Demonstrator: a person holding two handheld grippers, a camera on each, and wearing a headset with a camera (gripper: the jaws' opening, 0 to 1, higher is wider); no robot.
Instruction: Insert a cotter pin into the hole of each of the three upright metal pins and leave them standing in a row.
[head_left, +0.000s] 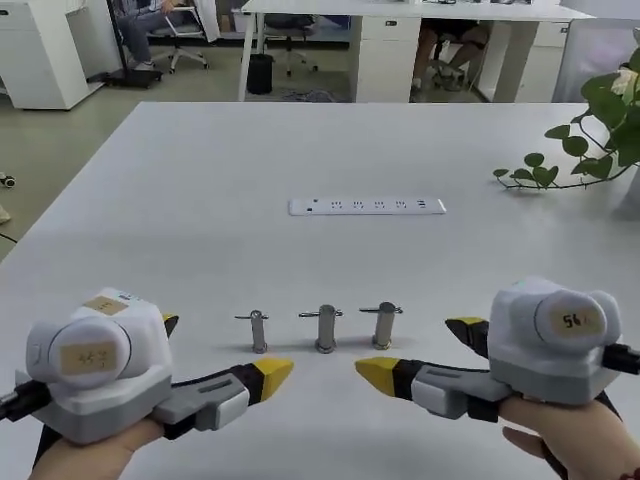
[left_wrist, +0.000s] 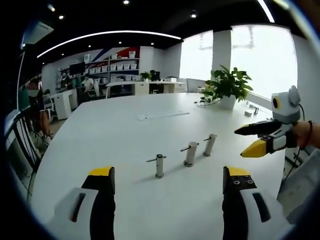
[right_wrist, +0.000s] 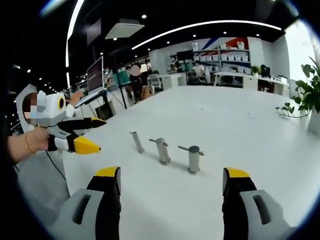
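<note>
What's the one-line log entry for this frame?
metal pins: three upright in row, cotter pin through each | left gripper: jaws open, empty | right gripper: jaws open, empty

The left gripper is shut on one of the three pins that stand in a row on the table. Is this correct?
Not quite. The left gripper is open and holds nothing: in the left gripper view its jaws stand wide apart, short of the pins. The three pins do stand in a row on the table.
</note>
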